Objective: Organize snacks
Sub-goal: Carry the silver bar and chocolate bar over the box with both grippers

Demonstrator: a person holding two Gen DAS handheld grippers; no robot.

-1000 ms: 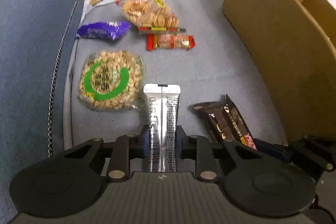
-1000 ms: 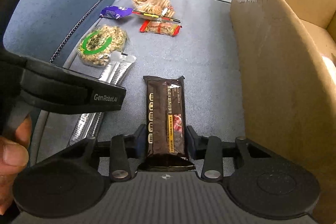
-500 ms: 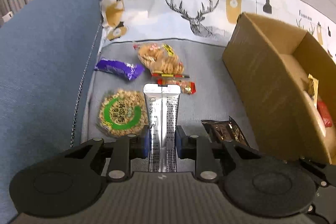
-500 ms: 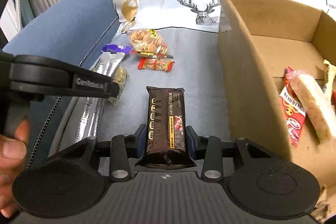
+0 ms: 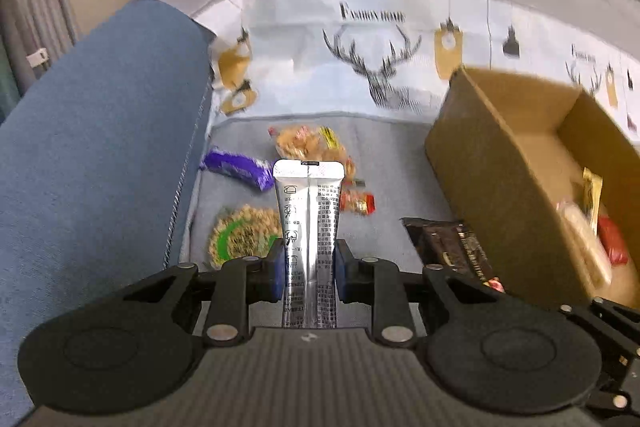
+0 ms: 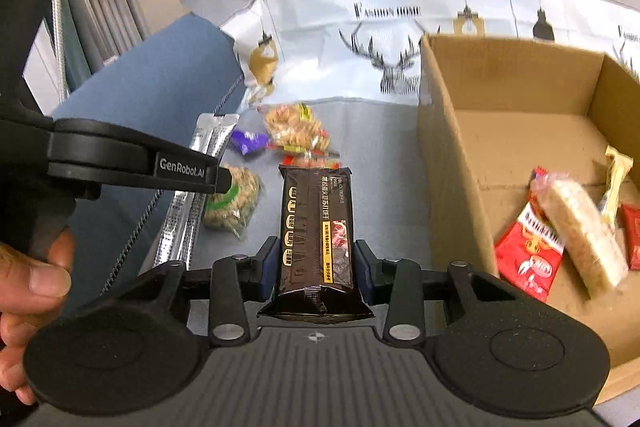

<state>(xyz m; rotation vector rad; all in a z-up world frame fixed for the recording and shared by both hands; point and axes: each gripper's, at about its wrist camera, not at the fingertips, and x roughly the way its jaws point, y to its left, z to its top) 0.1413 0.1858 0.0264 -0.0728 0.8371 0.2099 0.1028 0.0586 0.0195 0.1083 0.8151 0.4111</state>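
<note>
Left wrist view: left gripper (image 5: 308, 263) is clamped on the silver pouch (image 5: 308, 223), gripped low so most of it sticks out ahead of the jaws. Right gripper (image 6: 316, 263) pinches the dark bar (image 6: 318, 227) across its width, same reason (easy drop). Both packs are off the cushion (image 6: 384, 195), left of the box (image 6: 448, 163), which already holds snacks. Peanuts (image 5: 244, 237), purple pack (image 5: 236, 171) and cracker bag (image 5: 306, 145) lie loose on the cushion, likely next.

"GenRobot.AI" on left tool (image 6: 192, 211); "FASHION HOME" on cloth (image 6: 387, 11).
</note>
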